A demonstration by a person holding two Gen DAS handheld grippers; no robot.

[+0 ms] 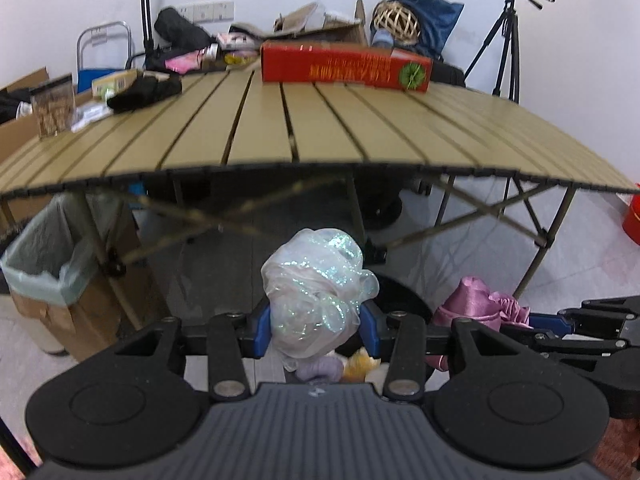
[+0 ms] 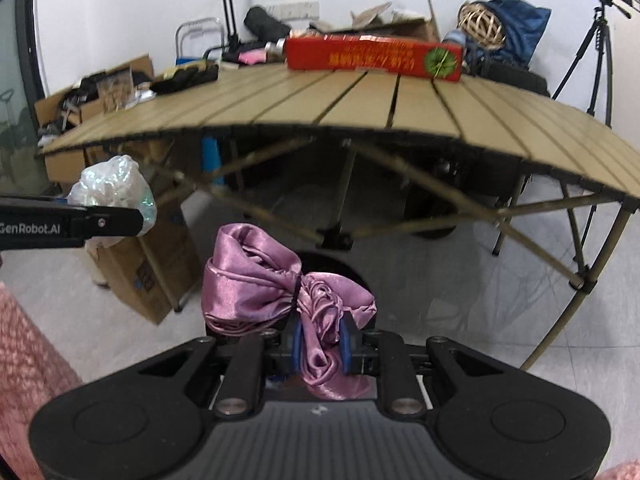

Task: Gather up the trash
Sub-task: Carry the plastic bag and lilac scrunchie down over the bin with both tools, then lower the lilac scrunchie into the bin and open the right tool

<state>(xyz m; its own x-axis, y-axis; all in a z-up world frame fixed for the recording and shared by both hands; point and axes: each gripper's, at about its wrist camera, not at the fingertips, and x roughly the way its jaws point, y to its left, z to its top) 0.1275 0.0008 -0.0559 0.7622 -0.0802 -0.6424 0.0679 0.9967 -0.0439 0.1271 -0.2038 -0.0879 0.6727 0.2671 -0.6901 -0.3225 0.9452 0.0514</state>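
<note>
Both tongs point downward and forward, below the near edge of the tabletop (image 1: 320,128). The left tongs (image 1: 316,330) pinch a wad (image 1: 316,284) of clear, iridescent film between blue pads (image 1: 262,332); it bulges up toward 12 o'clock, crinkled and glinting green-white. In the right wrist view the same wad shows at 9 o'clock, beside the left tongs' black finger. The right tongs (image 2: 320,344) are pressed tight on a ribbon (image 2: 276,284) of mauve satin, bunched and knotted, its loop flopping toward 10 o'clock and a tail hanging below the pads. In the left wrist view the ribbon sits at 3 o'clock, partly behind the right tongs' linkage.

Beneath the wad, small pale purple and orange bits show, too hidden to identify. At 9 o'clock in the left wrist view stands a box (image 1: 52,276) lined with a green bag, cut off by a table leg. Farther, at 12 o'clock, a red carton (image 1: 344,66) lies on the tabletop. Clutter behind it is blurred. A tripod (image 1: 506,44) stands at 2 o'clock.
</note>
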